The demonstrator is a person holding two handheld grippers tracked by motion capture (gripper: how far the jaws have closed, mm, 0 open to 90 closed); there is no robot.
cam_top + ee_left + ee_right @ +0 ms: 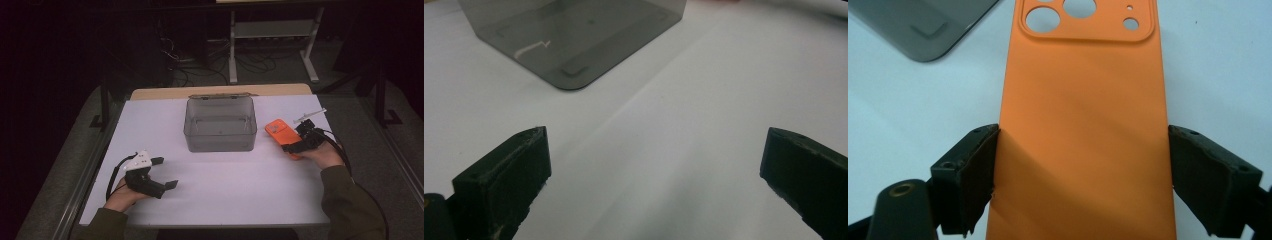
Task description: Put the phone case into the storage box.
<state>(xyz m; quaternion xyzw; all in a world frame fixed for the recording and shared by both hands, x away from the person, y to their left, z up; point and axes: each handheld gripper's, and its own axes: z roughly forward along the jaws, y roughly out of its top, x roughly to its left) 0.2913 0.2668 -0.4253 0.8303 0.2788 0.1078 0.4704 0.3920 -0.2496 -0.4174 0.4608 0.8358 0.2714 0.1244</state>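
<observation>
On the left we hold the left gripper (167, 172) low over the white table (225, 190), near its front left corner. Its jaws stand wide apart with nothing between them; in the left gripper view we look between them across bare table to one corner of the box (574, 40).

In the middle of the table, toward the far edge, sits the box (220, 125): smoky, see-through plastic, open at the top, with its lid (220, 95) swung back behind it. We see nothing inside it. We can read no brand, label or writing anywhere in the scene.

On the right we have the right gripper (295, 146) closed on the case (279, 132), an orange phone case. In the right gripper view the two pads meet its long edges at the lower part, one on each side, so the case (1083, 125) spans the gap between them. Its long axis runs straight away from the gripper, and the end with the camera cut-outs, several round holes in a raised frame, points away from our hand. From the high view the case lies just to the right of the box, apart from it, slanted so that the cut-out end points up and to the left, toward the box's right wall.
</observation>
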